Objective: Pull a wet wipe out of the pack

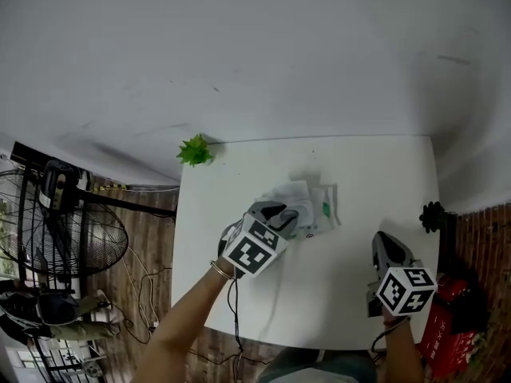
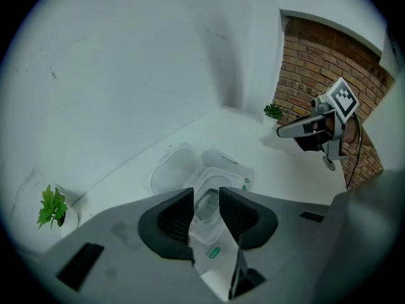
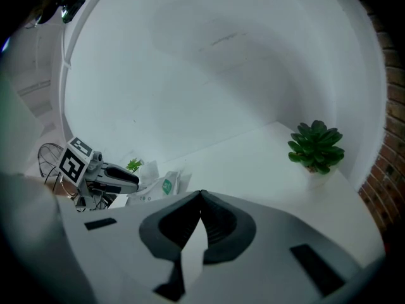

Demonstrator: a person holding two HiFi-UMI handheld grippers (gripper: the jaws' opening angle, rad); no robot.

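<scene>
So nearest to me on the right, the right gripper point(image 3: 200, 195) hangs over the white table point(image 1: 359, 174) with its jaws pressed together and nothing in them. Mid-table, the left gripper point(image 2: 205, 198) sits right over the wet wipe pack point(image 2: 229, 171), jaws a little apart, straddling its opening, clear lid point(image 2: 172, 170) flipped open to the left. A small green plant point(image 1: 194, 151) stands at the far left corner.

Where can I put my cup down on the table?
Bare: the front strip between the left tongs and the right tongs, and the back right corner of the table. Crowded: the middle, where the wipe pack lies under the left tongs.
</scene>
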